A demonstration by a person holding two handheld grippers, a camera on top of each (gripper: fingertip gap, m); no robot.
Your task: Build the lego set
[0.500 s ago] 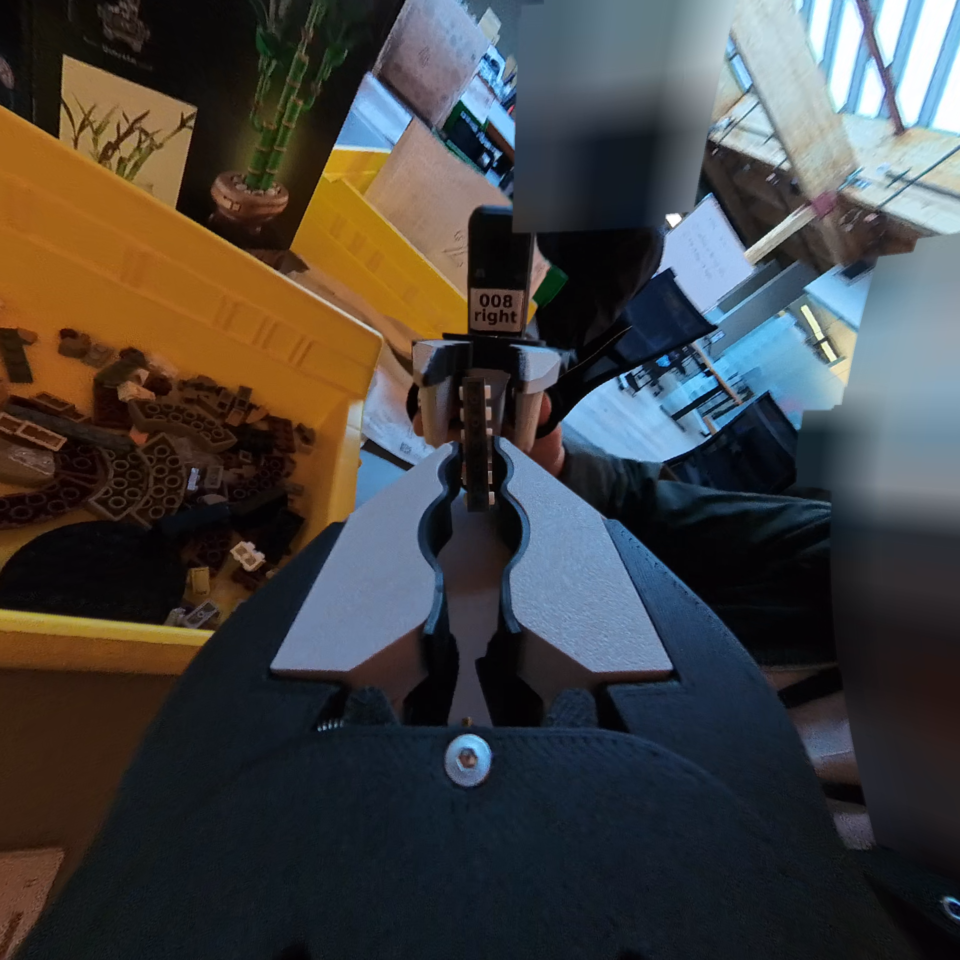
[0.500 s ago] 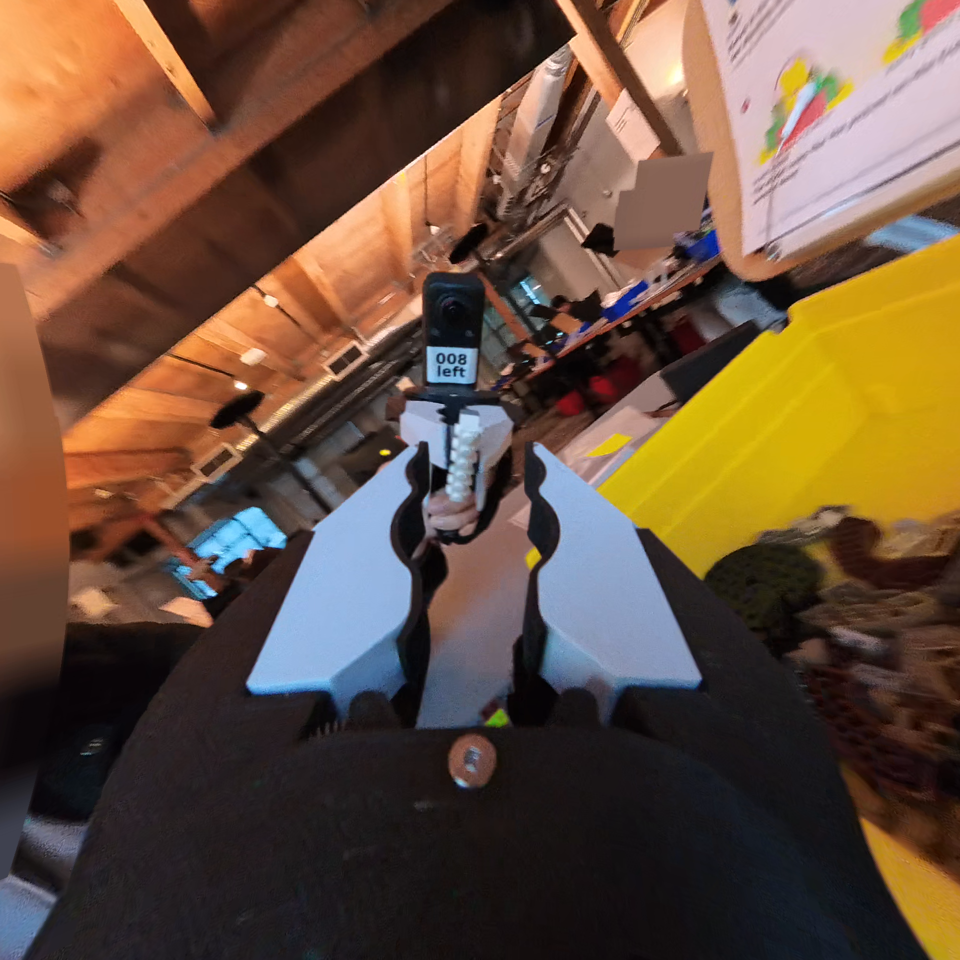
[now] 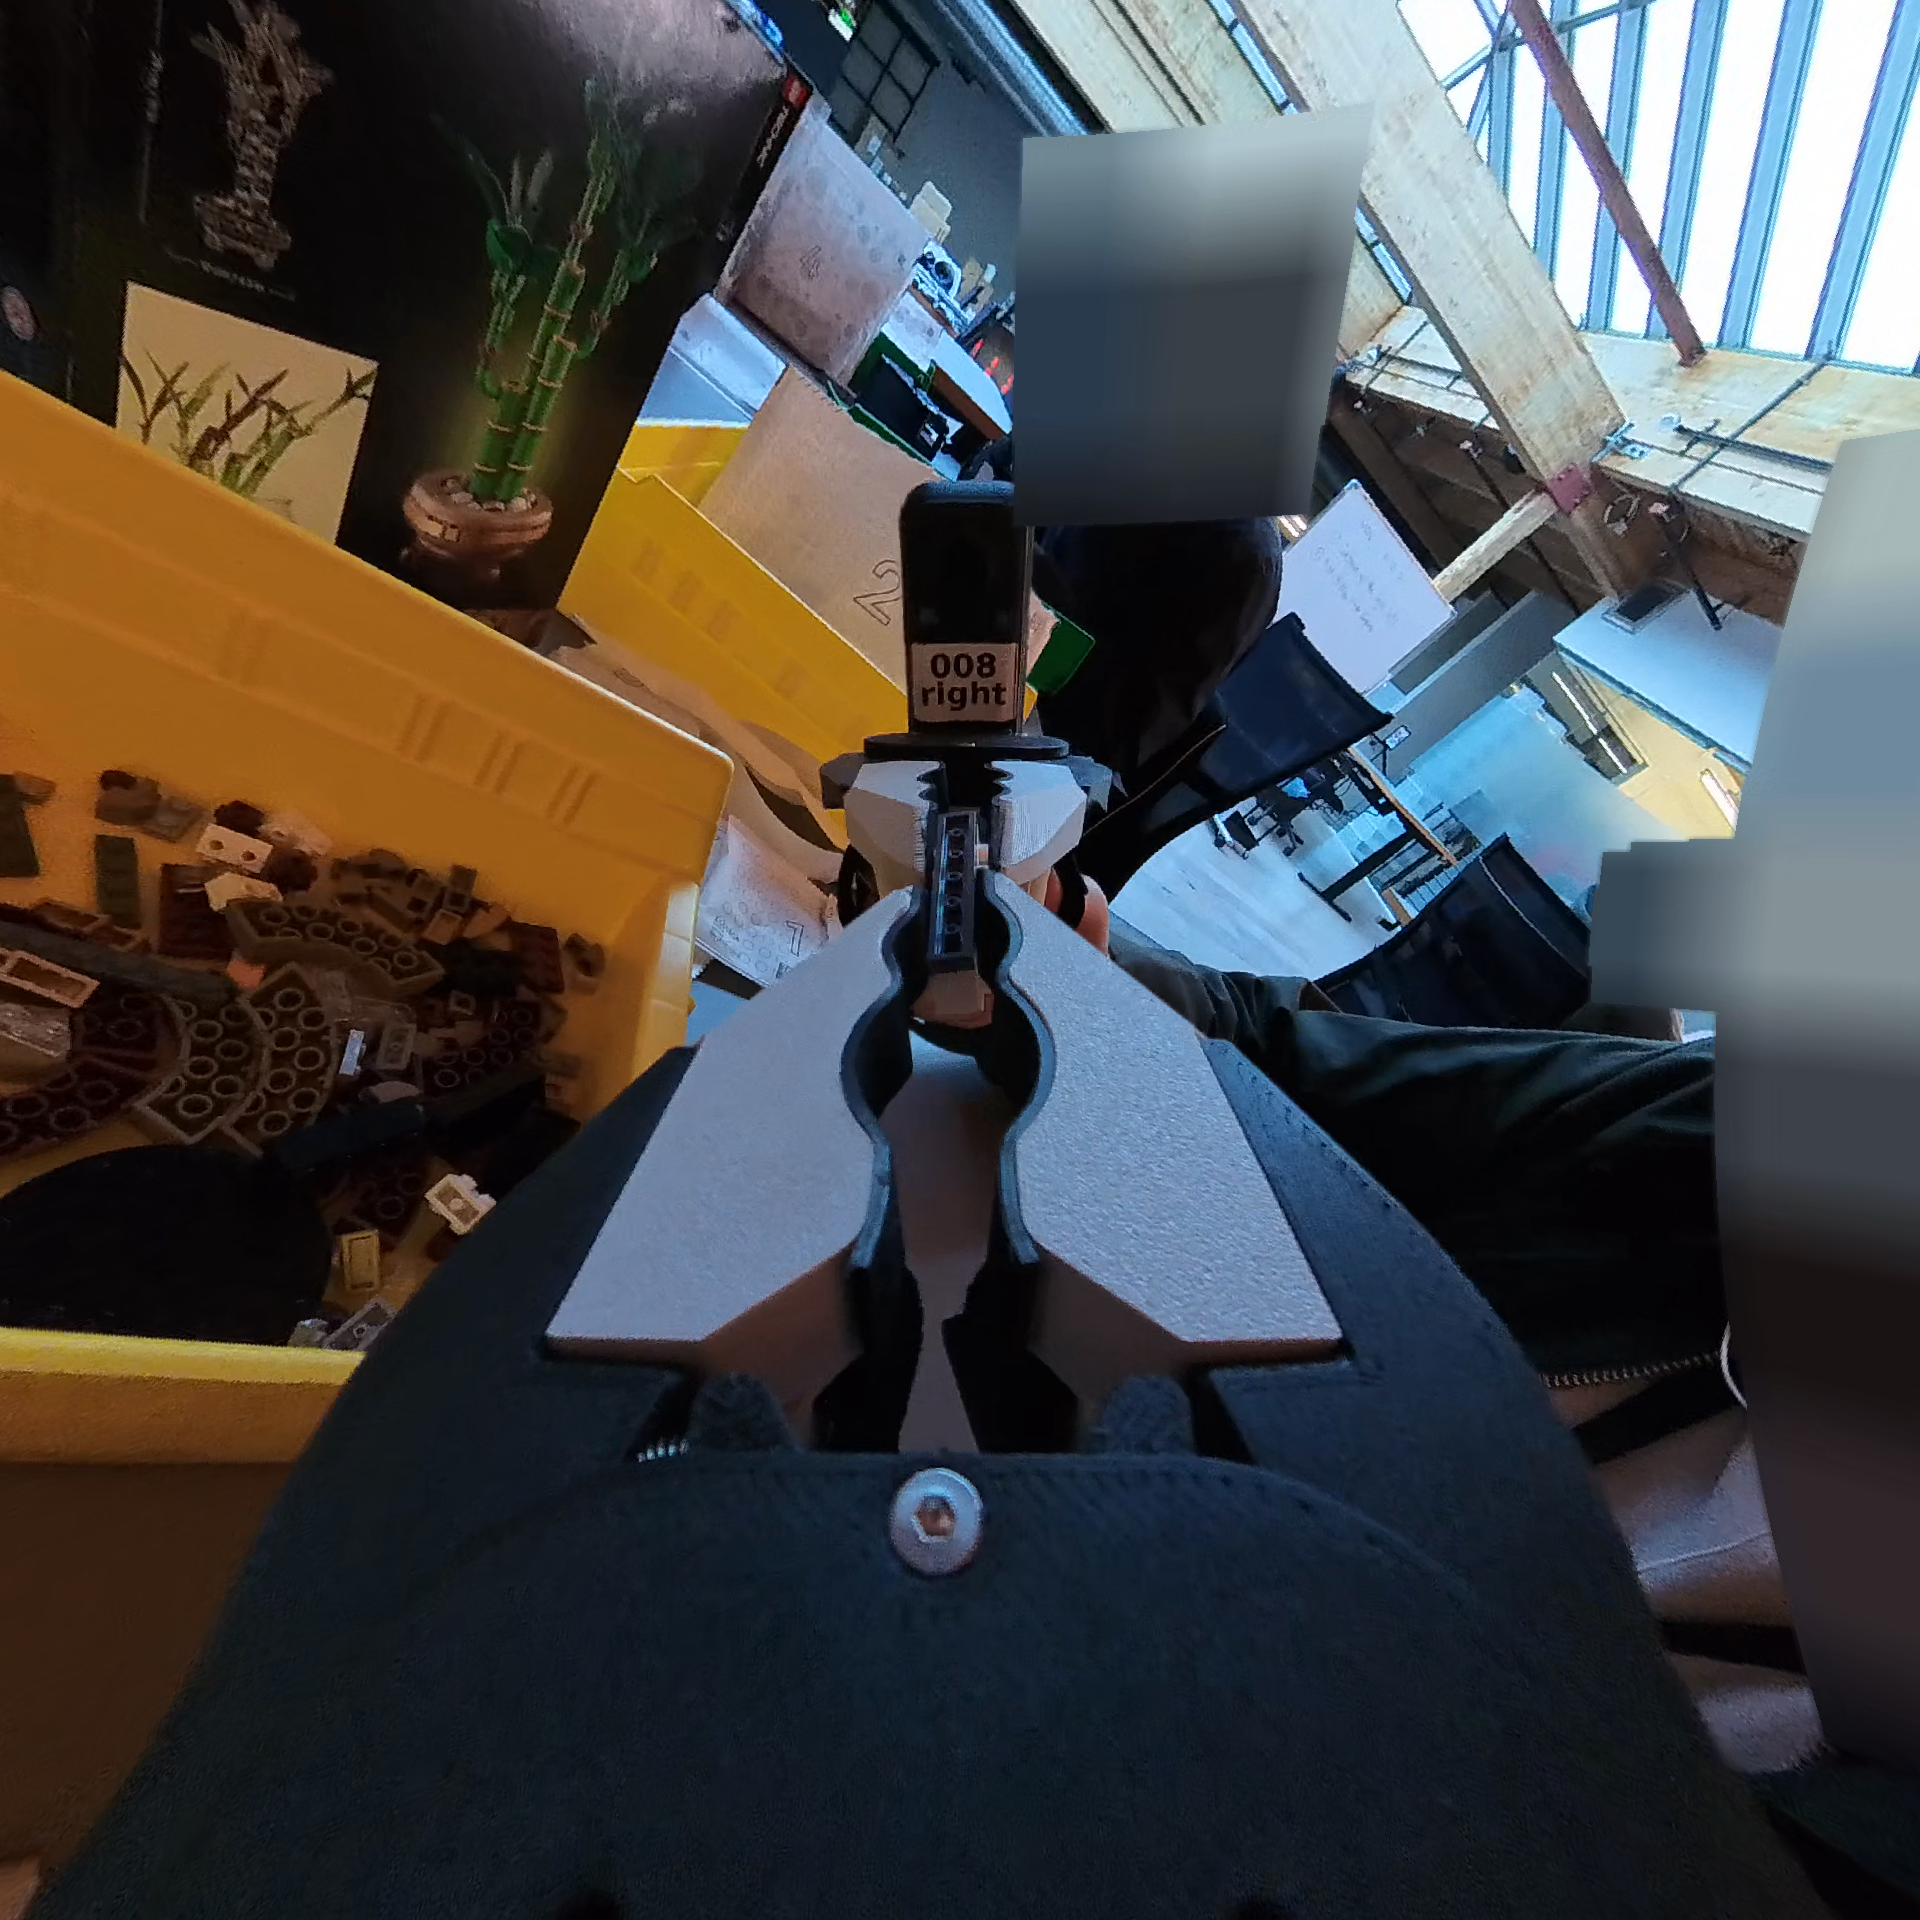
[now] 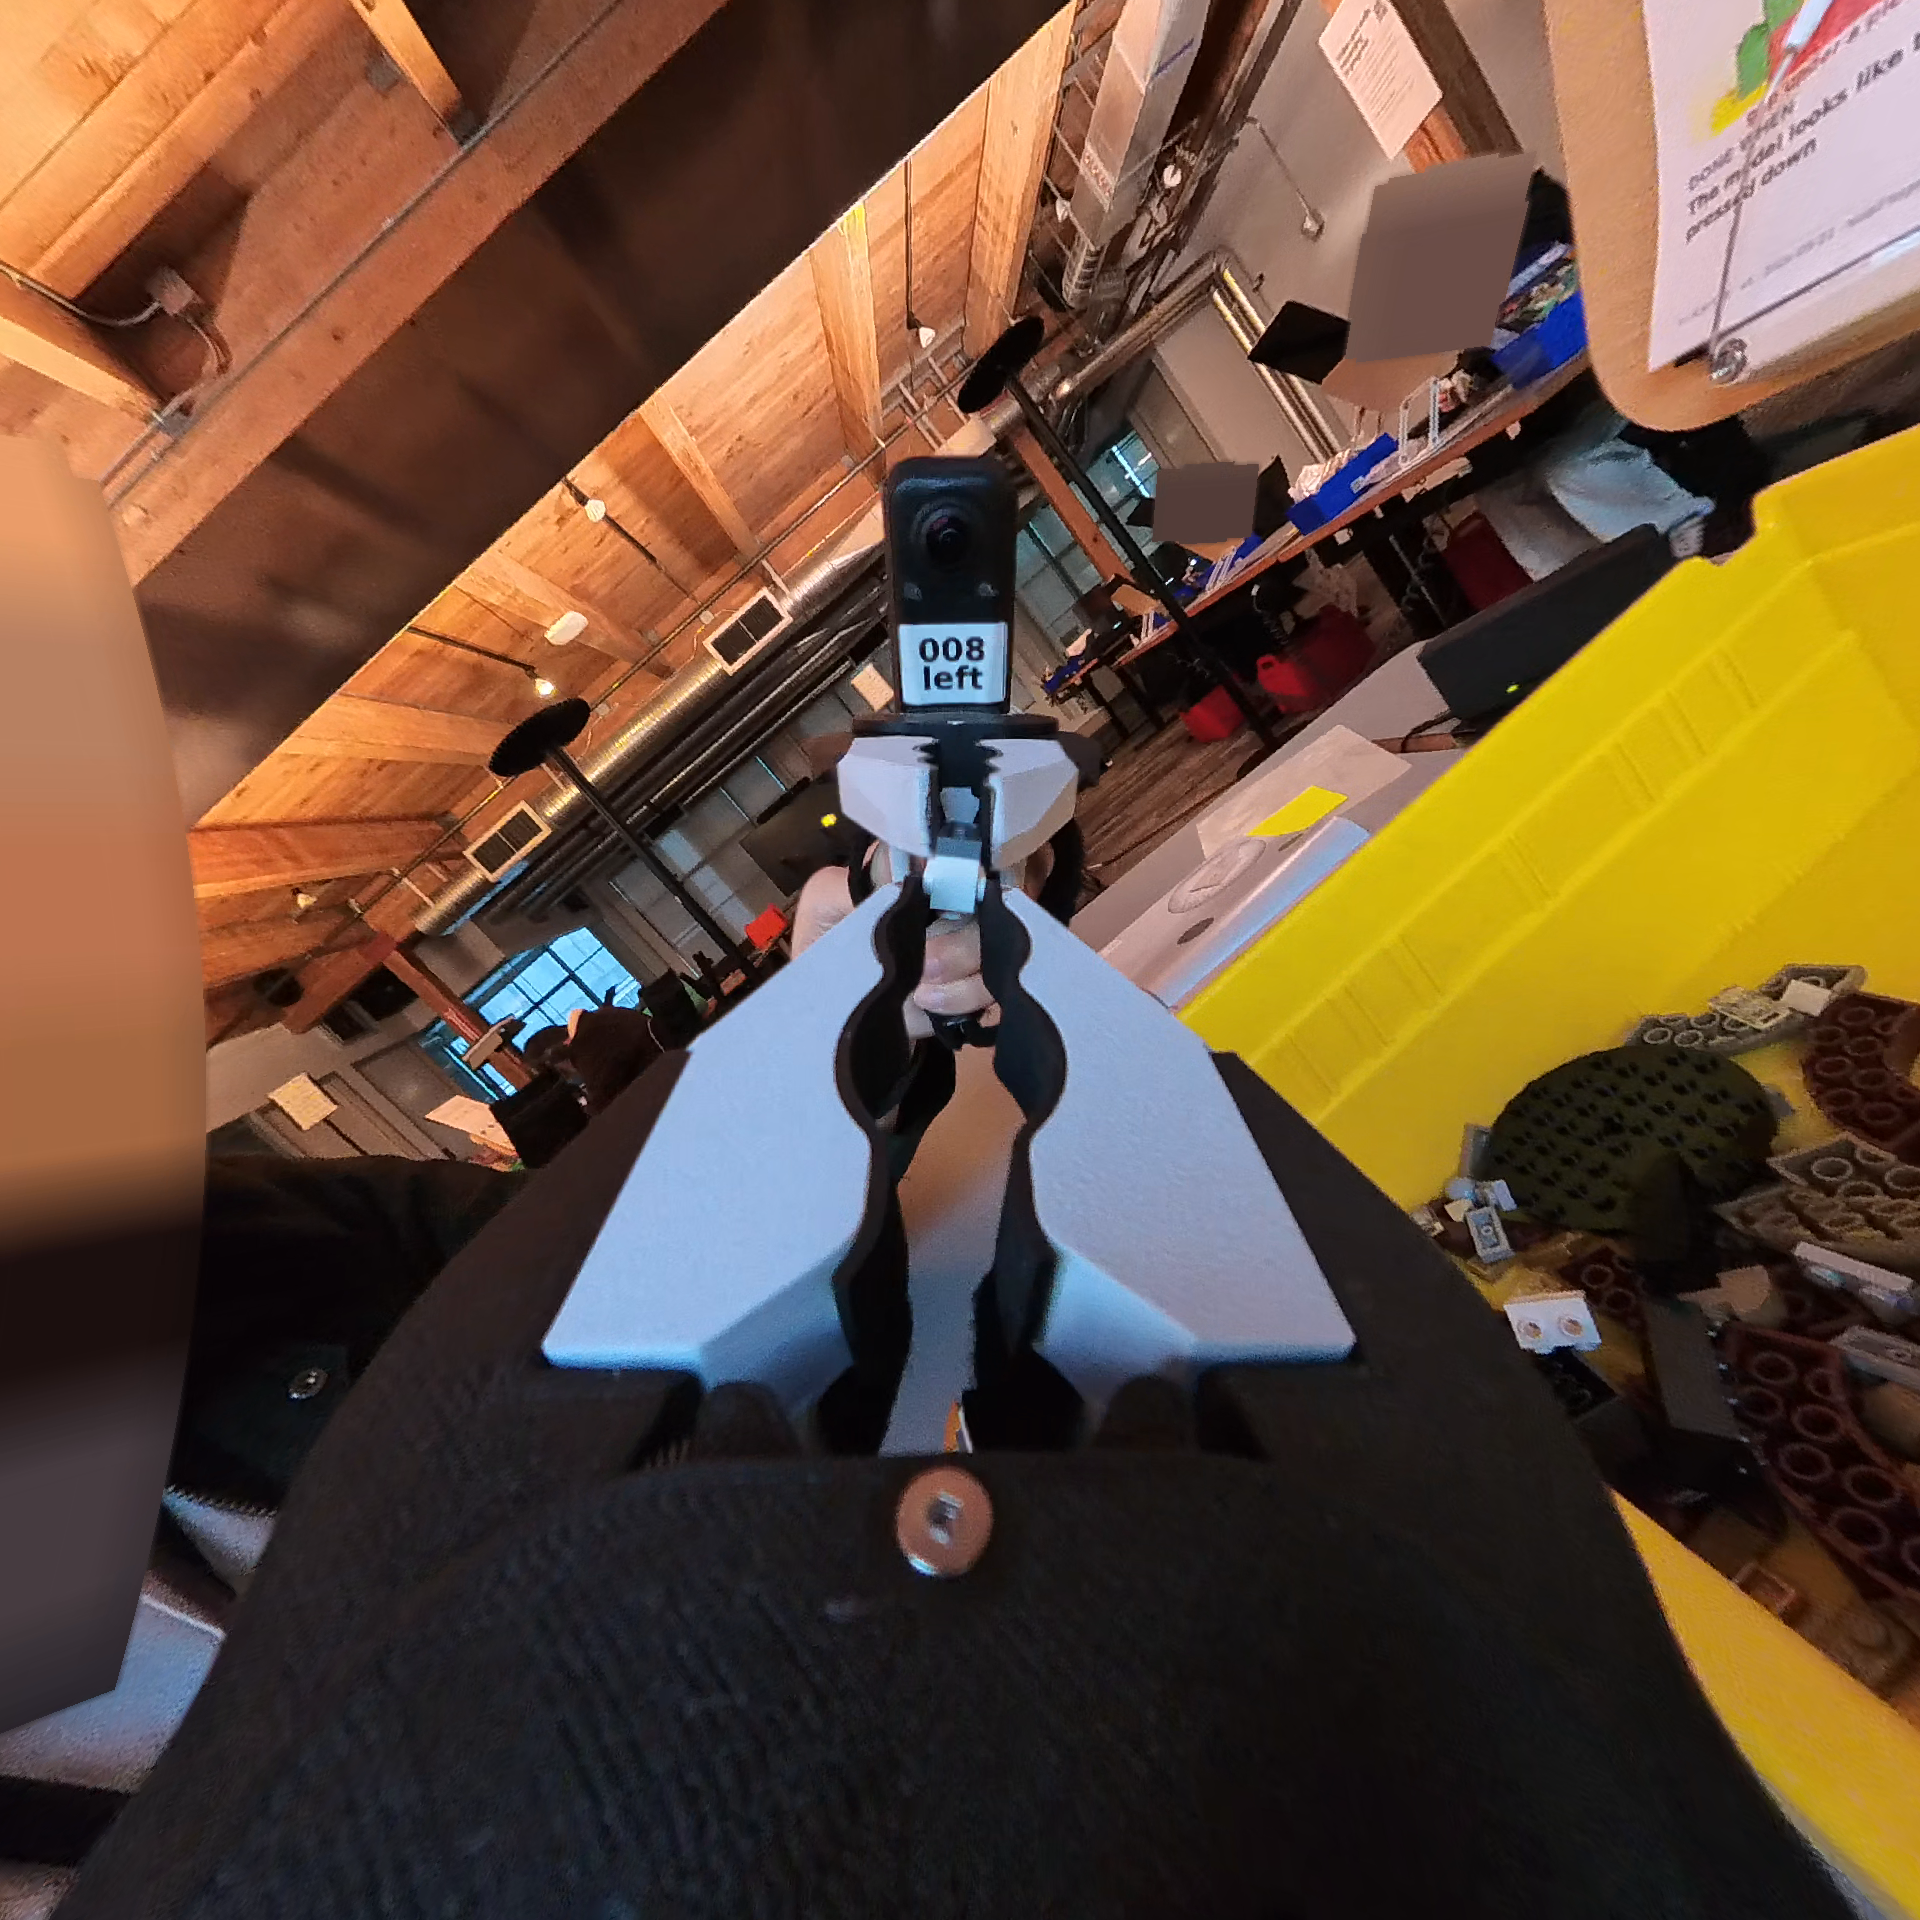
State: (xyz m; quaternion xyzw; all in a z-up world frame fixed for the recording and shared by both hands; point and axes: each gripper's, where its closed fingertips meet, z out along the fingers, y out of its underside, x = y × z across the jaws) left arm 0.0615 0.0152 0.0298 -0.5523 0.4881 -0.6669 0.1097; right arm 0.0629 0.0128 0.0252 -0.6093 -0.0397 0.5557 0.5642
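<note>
Both grippers are held up in the air, tip to tip, beside the bin. My left gripper (image 3: 953, 906) is shut on a narrow lego strip (image 3: 956, 883), dark with a row of holes on this side and a tan end. My right gripper (image 3: 961, 823) faces it and its fingers close on the far end of the same strip. In the right wrist view my right gripper (image 4: 951, 899) has its jaws narrow around the strip's pale end (image 4: 954, 878). The left gripper (image 4: 958, 800) holds the strip from the opposite side. A hand shows behind each gripper.
A yellow bin (image 3: 364, 665) stands to the left, holding several dark brown, grey and tan lego pieces (image 3: 260, 997) and a black round plate (image 3: 135, 1247). The same bin (image 4: 1558, 831) shows at right. A black lego box (image 3: 468, 260) stands behind it. A dark sleeve (image 3: 1455, 1143) is at right. My left and right fingertips are right by each other.
My right gripper's jaws went from wide open to closed around the strip's end. The two grippers have moved closer together.
</note>
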